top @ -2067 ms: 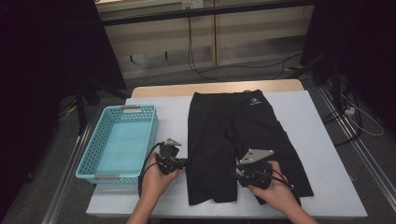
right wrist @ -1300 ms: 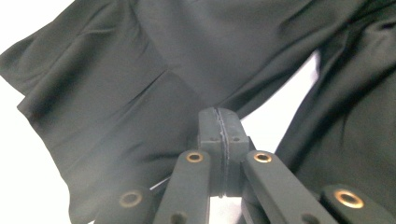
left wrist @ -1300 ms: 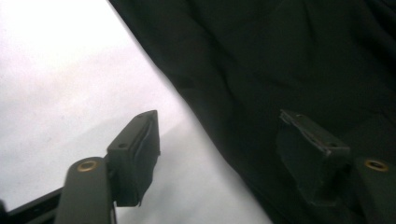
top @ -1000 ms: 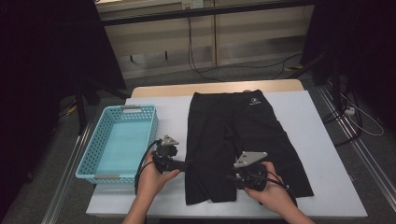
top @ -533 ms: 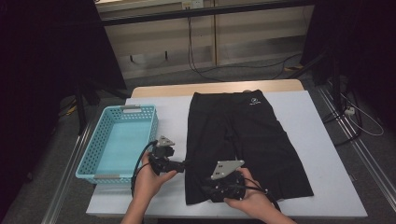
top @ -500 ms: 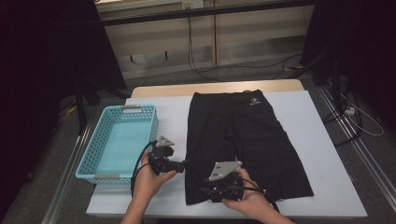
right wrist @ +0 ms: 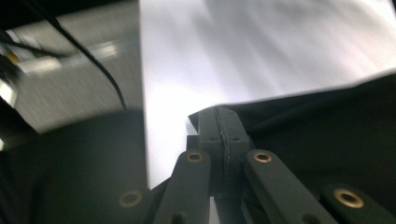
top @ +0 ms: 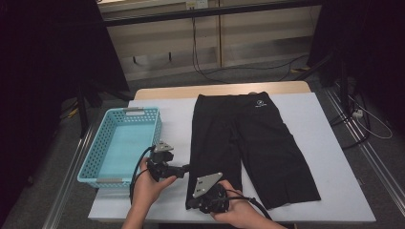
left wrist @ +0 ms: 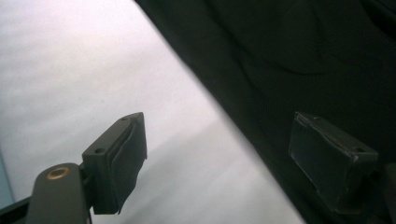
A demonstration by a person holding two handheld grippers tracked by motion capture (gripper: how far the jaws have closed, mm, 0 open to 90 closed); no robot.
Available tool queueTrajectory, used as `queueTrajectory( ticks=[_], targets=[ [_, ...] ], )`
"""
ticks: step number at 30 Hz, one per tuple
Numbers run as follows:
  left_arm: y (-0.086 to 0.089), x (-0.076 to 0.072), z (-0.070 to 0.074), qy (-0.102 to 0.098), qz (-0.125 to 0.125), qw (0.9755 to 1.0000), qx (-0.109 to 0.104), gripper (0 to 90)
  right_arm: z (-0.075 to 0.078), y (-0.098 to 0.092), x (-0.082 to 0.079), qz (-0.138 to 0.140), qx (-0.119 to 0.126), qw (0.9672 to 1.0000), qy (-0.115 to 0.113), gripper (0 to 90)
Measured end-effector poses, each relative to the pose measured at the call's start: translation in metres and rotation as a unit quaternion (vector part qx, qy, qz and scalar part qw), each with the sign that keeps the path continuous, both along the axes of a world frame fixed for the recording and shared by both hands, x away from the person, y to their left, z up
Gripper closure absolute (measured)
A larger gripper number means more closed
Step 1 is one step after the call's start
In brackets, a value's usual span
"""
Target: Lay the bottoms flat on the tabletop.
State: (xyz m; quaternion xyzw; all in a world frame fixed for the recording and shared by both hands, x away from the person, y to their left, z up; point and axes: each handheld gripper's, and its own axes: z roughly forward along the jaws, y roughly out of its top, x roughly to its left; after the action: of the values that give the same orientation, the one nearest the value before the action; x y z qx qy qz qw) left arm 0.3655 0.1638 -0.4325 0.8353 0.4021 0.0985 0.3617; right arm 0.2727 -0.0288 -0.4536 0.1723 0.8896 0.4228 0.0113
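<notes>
On your far left the blue basket stands at the table's left edge, nothing in it. Just right of it, your left gripper points at the left edge of the black shorts; in the left gripper view its jaws stand wide, one pad over the bare white table, the other pad over the dark cloth, nothing pinched between them. The shorts lie flat along the middle of the table, waistband at the far end, legs toward you. Your right gripper sits at the near left hem corner; its jaws have just been closing, and the right gripper view shows them pressed together at the corner of the cloth, apparently pinching the hem. This looks like the start of a fold: one corner taken, the other side not yet gripped. Next, bring the left jaws down over the side edge and close them before you lift, so the leg rises evenly.
</notes>
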Motion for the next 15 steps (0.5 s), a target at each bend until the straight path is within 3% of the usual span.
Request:
queueTrajectory(
  ticks=[3,9,15],
  targets=[
    [0.002,-0.001,0.0,0.001,0.001,1.0,-0.002,19.2,0.004,-0.002,0.002,-0.016,0.029,0.9994,-0.006,73.7],
    [0.001,-0.003,0.003,0.001,-0.003,1.0,-0.006,18.7,0.012,-0.023,0.013,-0.069,0.021,0.9972,-0.019,52.4],
    [-0.002,-0.004,0.0,0.0,-0.01,0.9999,-0.005,17.8,0.016,-0.051,0.031,-0.136,0.012,0.99,-0.035,40.8]
  ],
)
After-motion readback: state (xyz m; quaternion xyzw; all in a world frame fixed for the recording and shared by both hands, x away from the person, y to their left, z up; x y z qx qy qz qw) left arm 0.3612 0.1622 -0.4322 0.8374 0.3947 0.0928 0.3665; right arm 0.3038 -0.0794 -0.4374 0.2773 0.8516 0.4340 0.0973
